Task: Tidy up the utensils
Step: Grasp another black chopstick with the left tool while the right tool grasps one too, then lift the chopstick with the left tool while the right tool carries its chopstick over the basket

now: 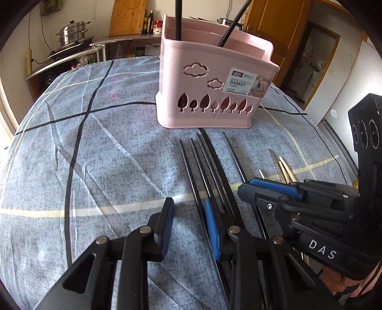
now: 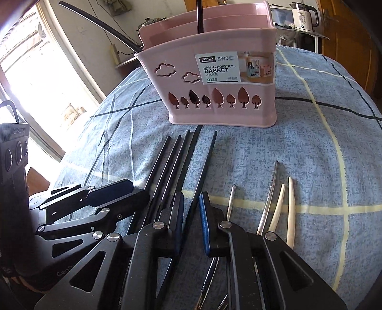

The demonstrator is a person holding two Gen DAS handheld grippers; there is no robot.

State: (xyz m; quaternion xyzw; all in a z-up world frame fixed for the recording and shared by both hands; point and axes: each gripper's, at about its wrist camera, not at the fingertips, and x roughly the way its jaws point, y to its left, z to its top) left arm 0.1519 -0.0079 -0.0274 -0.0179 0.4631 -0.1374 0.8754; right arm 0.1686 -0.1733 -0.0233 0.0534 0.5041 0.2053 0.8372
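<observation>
Blue-padded black fingers of the left gripper (image 1: 189,223) stand apart and empty over the near ends of a row of long, thin black chopsticks (image 1: 205,164) lying side by side on the blue checked tablecloth (image 1: 95,155); its right pad lies along one stick, though contact cannot be confirmed. Beside it, the right gripper (image 2: 192,214) is narrowly parted, straddling one black chopstick without visibly clamping it. These sticks are judged light, rigid and smooth, hence liable to roll or slip; a hold near the thicker near end, jaws square across the shaft, seems soundest. To the right lie two slim metal chopsticks (image 2: 268,202) and two pale, tapered ivory-coloured chopsticks (image 2: 290,209), similarly light and probably slick. Just beyond the tips stands the pink plastic divided chopstick basket (image 2: 222,95), with cloud and tree cut-outs and a printed label, upright, already holding two dark sticks (image 1: 177,19) that lean out of its top.
</observation>
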